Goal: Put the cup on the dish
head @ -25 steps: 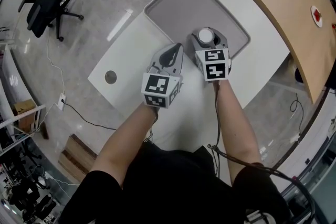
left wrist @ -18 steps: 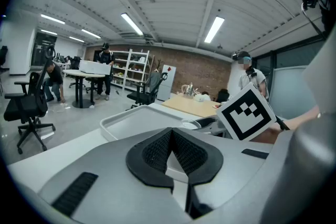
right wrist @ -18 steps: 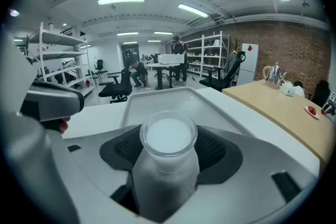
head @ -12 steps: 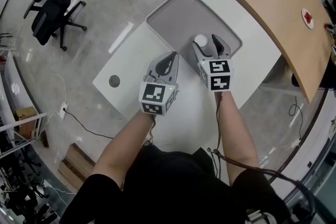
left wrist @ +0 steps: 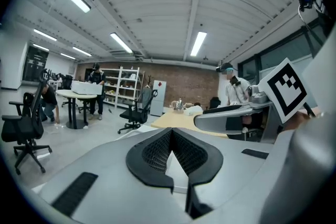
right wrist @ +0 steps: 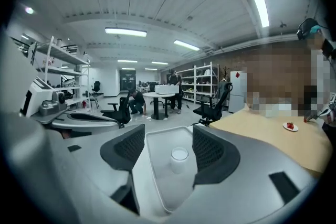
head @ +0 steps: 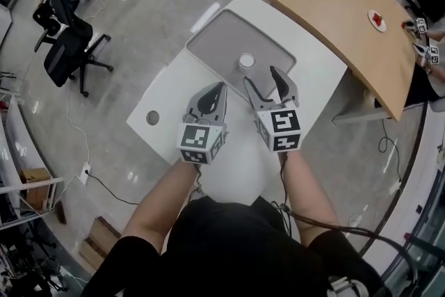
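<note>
Since the cup (head: 246, 61) stands upright on the grey dish (head: 208, 45), near its middle, I would say the placing itself is done. What is left is to let it be and pull clear. The right gripper (head: 259, 76) hangs over the white table (head: 313, 80) just short of the dish's near edge. Its jaws are spread wide with nothing between them. Looking along them, the cup shows in the gap but well beyond the tips, apart from both pads. The left gripper (head: 217, 88) is beside it, its jaws pressed together at the tips and clamping nothing. I can see no part for it in this step.

By my reckoning the next move calls for little. Draw the right gripper away without catching the dish's rim, and leave the cup alone. The cup looks light and narrow, so a brush from a jaw might tip it, and that is the one risk I would watch.

There is no writing I can read. Each gripper carries a cube with black-and-white square markers, the right cube (head: 278, 130) and the left cube (head: 197, 142), but those are patterns, not letters. The cup is plain white and the dish plain grey, with no brand or label showing on either. Any print elsewhere in the room is too small to tell.
</note>
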### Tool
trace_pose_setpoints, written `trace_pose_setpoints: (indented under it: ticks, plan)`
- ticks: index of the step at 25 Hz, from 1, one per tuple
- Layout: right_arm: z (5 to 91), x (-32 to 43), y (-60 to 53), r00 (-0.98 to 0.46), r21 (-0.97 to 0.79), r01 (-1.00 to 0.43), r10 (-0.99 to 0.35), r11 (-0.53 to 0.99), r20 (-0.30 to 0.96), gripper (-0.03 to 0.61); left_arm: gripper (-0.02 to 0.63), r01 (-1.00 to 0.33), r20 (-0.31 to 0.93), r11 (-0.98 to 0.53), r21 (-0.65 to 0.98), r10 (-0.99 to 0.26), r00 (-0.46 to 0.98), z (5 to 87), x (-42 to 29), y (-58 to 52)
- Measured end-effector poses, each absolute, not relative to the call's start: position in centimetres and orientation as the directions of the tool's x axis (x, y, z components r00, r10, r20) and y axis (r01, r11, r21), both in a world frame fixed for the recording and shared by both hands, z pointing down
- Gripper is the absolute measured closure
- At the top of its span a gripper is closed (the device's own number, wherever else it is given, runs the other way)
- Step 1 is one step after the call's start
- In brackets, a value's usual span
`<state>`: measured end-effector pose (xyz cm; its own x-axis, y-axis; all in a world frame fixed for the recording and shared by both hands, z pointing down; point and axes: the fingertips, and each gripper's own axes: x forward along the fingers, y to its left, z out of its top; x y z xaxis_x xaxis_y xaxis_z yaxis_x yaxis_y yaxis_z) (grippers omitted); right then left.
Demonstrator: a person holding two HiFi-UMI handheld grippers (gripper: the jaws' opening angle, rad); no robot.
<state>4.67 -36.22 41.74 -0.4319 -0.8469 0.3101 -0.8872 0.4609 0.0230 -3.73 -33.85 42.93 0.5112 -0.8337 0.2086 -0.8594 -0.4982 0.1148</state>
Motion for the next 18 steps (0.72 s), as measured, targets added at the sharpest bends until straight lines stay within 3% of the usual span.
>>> trace_pose_setpoints:
  ticks: [7, 13, 18]
  plan:
    - [36.4, 5.1, -29.0, -0.443, 0.047, -0.885, -0.868, 0.464, 0.223, 0.335, 0.604, -0.834, 0.114, -0.541, 0.106, -0.827, 0.551, 37.3, -2.5, -28.8]
    - [31.5, 6.3, -24.0, -0.412, 0.061, -0.904, -0.901, 0.423, 0.135, 0.500, 0.605, -0.800, 0.046, -0.582, 0.142, -0.804, 0.593, 32.5, -0.7, -24.6]
    - [29.2, 6.5, -21.0, -0.412, 0.056, -0.907, -0.906, 0.418, 0.097, 0.538, 0.604, -0.792, 0.023, -0.597, 0.128, -0.797, 0.604, 29.8, -0.3, -21.5]
